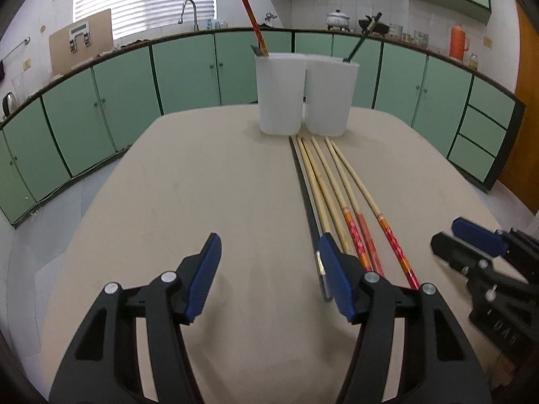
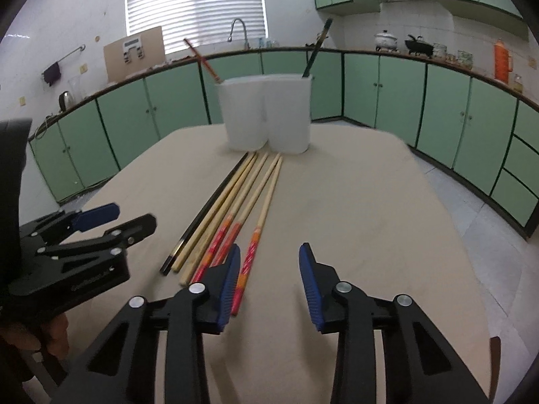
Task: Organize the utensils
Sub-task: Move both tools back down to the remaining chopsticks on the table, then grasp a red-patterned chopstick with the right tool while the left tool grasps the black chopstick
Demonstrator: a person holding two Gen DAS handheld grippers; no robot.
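Six chopsticks (image 2: 232, 212) lie side by side on the table (image 2: 370, 208), long axes running straight away from you toward the two white cups (image 2: 267, 114), tips nearly at the cup bases. One is black (image 1: 308, 198), on the left edge of the row; the rest are bamboo, three with red-orange handles (image 1: 367, 239).

Your left gripper (image 1: 269, 269) hovers with jaws apart and empty; its right finger sits over the near end of the black stick, so the row lies just right of its gap.

Your right gripper (image 2: 269, 282) also has jaws apart, nothing held; its left finger overlaps the butt of the rightmost red-handled stick (image 2: 251, 259), so the row lies just left of its gap.

Each cup already holds a stick: red one (image 1: 253, 22) left, dark one (image 1: 362, 38) right. Both grippers look about equally near; either needs a small sideways shift.
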